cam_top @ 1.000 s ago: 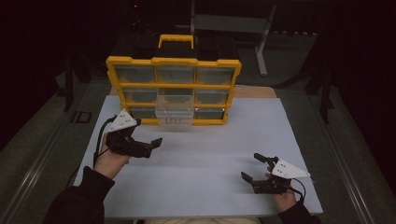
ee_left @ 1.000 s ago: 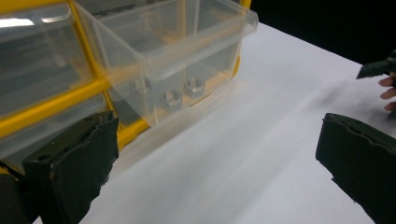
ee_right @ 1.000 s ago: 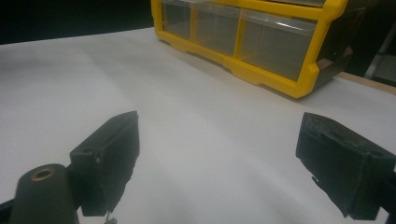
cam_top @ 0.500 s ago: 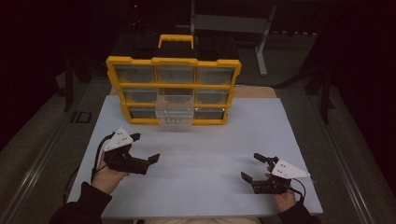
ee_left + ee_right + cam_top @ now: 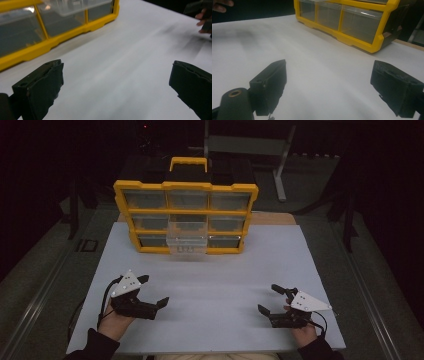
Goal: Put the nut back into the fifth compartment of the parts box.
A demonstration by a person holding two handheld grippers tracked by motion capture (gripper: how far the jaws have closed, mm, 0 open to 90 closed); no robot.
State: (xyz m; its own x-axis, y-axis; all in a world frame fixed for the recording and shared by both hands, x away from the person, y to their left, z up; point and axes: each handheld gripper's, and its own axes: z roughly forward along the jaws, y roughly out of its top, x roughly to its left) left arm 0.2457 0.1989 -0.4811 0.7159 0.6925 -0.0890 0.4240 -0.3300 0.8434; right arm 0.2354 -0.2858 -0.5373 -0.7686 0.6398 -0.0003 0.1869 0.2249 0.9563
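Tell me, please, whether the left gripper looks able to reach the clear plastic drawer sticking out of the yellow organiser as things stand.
Probably yes: the left gripper has its jaws open, and bare white tabletop lies between it and the clear plastic drawer protruding from the yellow organiser.

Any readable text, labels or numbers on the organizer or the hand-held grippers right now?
None can be read.
Pulled-out clear drawer of the yellow organizer: faint marks on its front, too small and blurred to read.
Left hand-held gripper and right hand-held gripper: no lettering visible.
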